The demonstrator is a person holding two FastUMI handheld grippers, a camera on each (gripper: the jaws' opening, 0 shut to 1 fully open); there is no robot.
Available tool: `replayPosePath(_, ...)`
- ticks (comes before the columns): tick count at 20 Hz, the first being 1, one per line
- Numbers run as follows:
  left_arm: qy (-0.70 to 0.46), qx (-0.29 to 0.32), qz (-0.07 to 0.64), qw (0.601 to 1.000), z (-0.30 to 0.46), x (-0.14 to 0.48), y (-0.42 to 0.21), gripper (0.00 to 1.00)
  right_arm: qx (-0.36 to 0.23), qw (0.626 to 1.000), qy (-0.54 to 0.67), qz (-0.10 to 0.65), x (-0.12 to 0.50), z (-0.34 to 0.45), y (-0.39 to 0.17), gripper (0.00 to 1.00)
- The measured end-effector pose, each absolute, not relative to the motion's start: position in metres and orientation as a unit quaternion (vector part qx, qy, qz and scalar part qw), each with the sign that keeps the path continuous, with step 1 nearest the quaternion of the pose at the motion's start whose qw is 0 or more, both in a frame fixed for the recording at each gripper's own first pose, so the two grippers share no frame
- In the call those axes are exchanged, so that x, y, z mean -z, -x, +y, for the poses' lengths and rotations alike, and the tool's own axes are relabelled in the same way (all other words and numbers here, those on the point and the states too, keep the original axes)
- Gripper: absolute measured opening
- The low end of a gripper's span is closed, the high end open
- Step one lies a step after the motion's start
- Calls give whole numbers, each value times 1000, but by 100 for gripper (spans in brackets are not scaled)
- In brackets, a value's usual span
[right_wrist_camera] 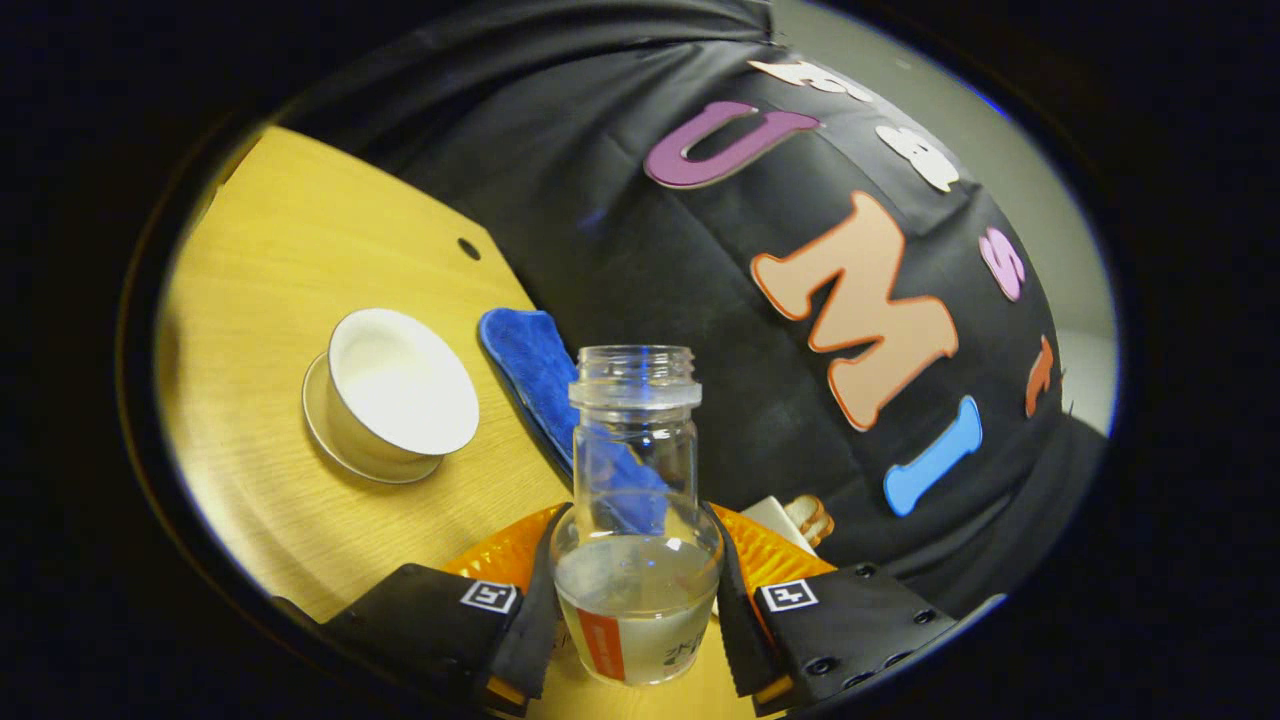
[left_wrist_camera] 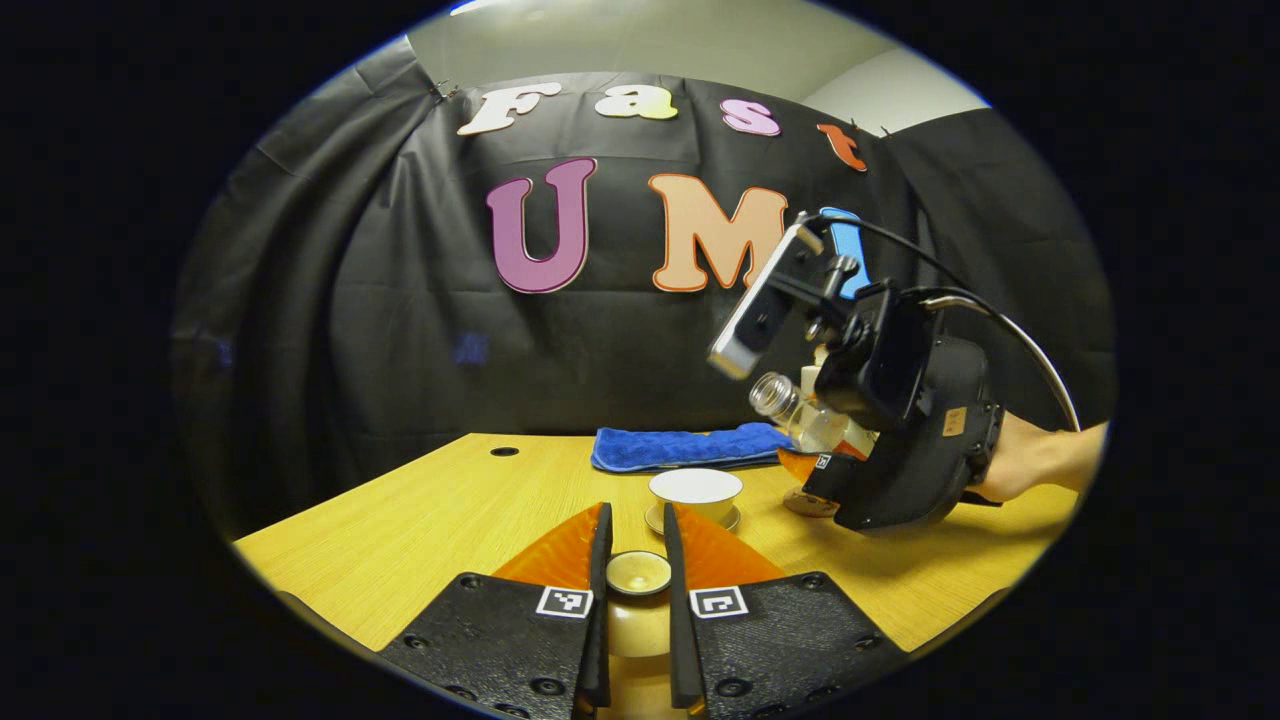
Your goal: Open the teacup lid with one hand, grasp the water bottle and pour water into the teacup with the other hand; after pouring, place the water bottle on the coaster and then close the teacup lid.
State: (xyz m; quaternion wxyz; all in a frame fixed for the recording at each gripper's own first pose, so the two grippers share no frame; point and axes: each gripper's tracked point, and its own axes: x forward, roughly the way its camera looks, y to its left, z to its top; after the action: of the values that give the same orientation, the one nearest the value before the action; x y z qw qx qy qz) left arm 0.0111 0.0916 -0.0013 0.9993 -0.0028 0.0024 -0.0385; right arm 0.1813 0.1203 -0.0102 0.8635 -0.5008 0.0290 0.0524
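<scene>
- Left gripper (left_wrist_camera: 636, 575): its fingers are clenched on the teacup lid (left_wrist_camera: 638, 574), held clear of the teacup.
- Teacup (left_wrist_camera: 696, 493): uncovered, on its saucer (left_wrist_camera: 733, 518) on the tabletop (left_wrist_camera: 420, 520); interior white, contents cannot be told.
- Right gripper (right_wrist_camera: 635, 590): its fingers grasp the water bottle (right_wrist_camera: 636, 520), uncapped, tilted, mouth toward the teacup and off to its side.
- Water bottle: clear water fills the lower part only.
- Label: red strip with small print, unreadable.
- Blue cloth (left_wrist_camera: 685, 445): behind the teacup.
</scene>
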Motion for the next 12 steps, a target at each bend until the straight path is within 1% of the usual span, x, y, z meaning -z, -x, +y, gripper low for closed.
replayPosePath(4, 3, 45, 3, 999, 91, 1, -11, 20, -67, 808, 585, 30, 18, 130, -191, 73)
replayPosePath(9, 3, 46, 5, 999, 96, 2, -11, 20, -77, 757, 648, 27, 30, 140, -195, 73)
replayPosePath(12, 3, 42, 4, 999, 102, 2, -11, 20, -82, 737, 670, 31, 35, 143, -192, 72)
